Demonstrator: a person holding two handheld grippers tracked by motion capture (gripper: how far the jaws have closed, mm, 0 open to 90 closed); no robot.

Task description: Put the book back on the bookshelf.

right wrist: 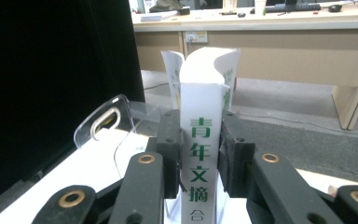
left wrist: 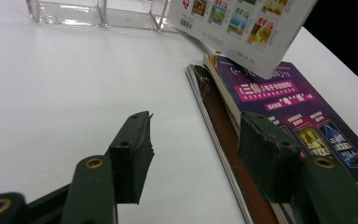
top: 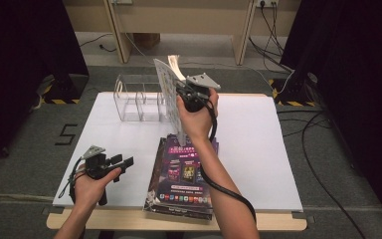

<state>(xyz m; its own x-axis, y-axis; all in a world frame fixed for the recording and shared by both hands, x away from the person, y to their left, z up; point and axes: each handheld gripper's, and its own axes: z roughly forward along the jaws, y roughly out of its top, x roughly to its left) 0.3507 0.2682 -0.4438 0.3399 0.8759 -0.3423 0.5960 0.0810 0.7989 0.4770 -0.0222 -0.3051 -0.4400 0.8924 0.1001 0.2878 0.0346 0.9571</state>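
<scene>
My right gripper (top: 180, 91) is raised over the middle of the white table (top: 258, 144) and is shut on a white magazine (top: 165, 78), which it holds upright. In the right gripper view its pads (right wrist: 170, 140) press both sides of the magazine's spine (right wrist: 200, 84), which bears green characters. Below lies a stack of magazines (top: 181, 174) with a purple cover on top. The left gripper (top: 123, 162) stays low at the table's left front, open, with nothing between its jaws. In the left gripper view, the left gripper (left wrist: 193, 135) points at the stack (left wrist: 284, 107), with the held magazine (left wrist: 242, 23) above it.
A clear acrylic rack (top: 137, 97) with several slots stands at the back of the table, just left of the held magazine, and is also in the right gripper view (right wrist: 107, 121). Cables (top: 318, 149) run over the floor at the right. Wooden desk legs (top: 119, 35) stand behind.
</scene>
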